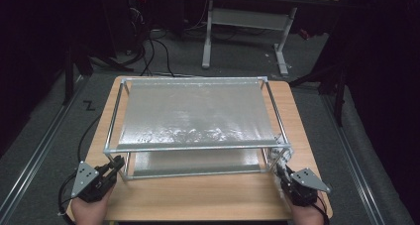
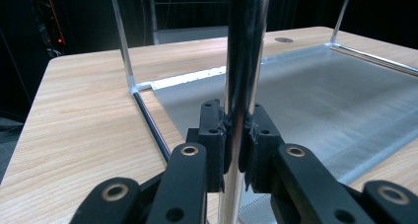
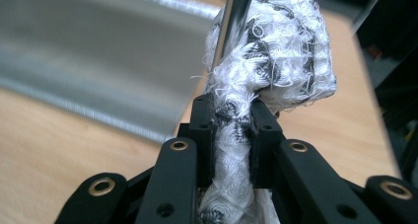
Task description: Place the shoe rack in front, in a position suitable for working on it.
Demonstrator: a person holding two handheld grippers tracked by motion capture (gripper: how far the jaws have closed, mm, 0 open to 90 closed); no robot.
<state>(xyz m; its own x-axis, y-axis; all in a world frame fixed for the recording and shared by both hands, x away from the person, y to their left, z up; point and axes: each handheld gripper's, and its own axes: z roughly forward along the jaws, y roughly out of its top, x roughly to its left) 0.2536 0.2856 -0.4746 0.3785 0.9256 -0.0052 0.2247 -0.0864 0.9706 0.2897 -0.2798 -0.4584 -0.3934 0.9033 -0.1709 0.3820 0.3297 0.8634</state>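
Right gripper view — cloth (image 3: 276, 61) between tongs (image 3: 231, 135)

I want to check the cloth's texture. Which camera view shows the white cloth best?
The right gripper view: the white cloth is close, its black-flecked looped fibres clear, pinched in the right claw against a metal post. The high view shows a small pale patch at the rack's corner.
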